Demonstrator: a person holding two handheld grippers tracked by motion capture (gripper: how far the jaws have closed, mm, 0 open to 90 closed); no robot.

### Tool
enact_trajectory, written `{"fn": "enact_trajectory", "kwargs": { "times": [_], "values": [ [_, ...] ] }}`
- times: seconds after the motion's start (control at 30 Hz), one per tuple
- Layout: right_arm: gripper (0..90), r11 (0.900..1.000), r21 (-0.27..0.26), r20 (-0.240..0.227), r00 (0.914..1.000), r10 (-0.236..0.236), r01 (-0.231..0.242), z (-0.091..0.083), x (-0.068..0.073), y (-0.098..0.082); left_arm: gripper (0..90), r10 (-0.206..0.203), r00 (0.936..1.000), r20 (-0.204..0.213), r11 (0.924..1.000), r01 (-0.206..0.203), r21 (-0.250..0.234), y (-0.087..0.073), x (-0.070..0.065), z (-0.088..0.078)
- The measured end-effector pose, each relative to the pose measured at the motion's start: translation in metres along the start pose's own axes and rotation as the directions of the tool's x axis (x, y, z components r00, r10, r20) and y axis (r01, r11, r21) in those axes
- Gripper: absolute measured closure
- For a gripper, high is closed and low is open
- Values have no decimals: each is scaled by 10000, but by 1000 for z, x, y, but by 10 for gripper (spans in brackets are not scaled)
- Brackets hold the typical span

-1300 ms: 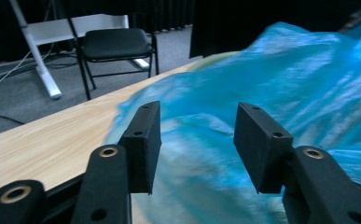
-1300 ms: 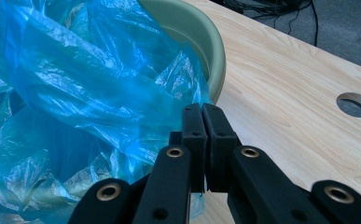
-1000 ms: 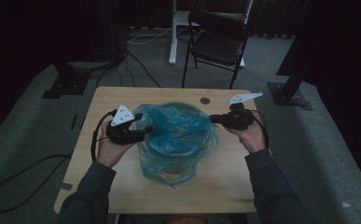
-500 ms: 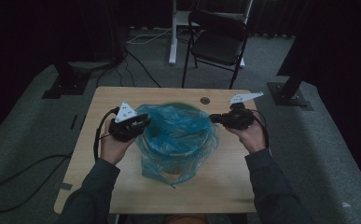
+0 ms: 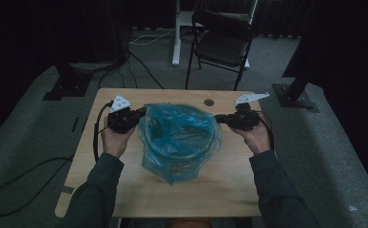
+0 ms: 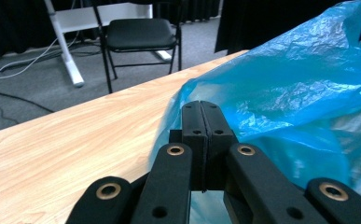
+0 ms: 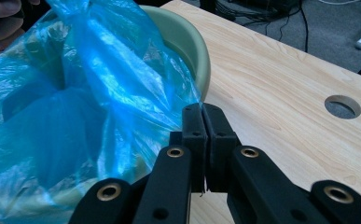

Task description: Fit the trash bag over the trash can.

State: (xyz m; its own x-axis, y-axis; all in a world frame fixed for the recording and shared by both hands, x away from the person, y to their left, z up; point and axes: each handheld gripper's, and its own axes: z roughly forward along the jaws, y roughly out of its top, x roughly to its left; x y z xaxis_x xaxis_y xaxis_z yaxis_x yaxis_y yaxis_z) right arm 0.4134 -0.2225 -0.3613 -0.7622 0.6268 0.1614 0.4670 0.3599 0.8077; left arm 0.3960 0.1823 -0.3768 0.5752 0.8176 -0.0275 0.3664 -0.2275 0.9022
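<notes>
Between grippers at frame centre: blue bag (image 5: pixel 179 140) over green bowl (image 7: pixel 187 44). Left gripper (image 5: pixel 141 113) just closed, probably pinching film; right gripper (image 5: pixel 218 118) clamps opposite edge.

The left tool (image 5: pixel 141 113) has just closed (pinching the blue bag (image 5: pixel 179 137)).

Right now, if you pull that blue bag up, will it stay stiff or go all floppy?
Probably floppy: the blue bag is thin, crinkled film that sags in folds over the green bowl. It looks light, and could tear where the left gripper and right gripper pinch it.
</notes>
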Motion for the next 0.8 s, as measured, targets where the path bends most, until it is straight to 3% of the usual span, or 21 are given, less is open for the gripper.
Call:
{"fn": "enact_trajectory", "kwargs": {
  "times": [0.37,0.5,0.6,0.63,0.7,0.8],
  "values": [
    [893,9997,140,227,9996,174,-177,13,-7,-3,896,-166,9998,-133,9996,169,241,0,7,18],
    [744,9996,-249,82,9999,-122,124,5,-3,-2,896,-86,9999,-74,9998,87,169,0,5,15],
    [728,9992,-350,83,9998,-194,197,1,-2,-2,896,-98,9999,-76,9999,99,142,0,5,15],
    [695,9971,-714,78,9996,-271,276,-10,1,0,896,-94,9999,-70,9999,94,125,1,5,14],
    [683,9962,-796,24,9994,-358,359,-13,2,1,895,-85,9999,-62,9999,85,120,0,5,13],
    [647,9933,-823,-253,9962,-830,807,-17,12,3,895,-33,10000,-49,9999,33,151,0,4,14]
  ]
}}
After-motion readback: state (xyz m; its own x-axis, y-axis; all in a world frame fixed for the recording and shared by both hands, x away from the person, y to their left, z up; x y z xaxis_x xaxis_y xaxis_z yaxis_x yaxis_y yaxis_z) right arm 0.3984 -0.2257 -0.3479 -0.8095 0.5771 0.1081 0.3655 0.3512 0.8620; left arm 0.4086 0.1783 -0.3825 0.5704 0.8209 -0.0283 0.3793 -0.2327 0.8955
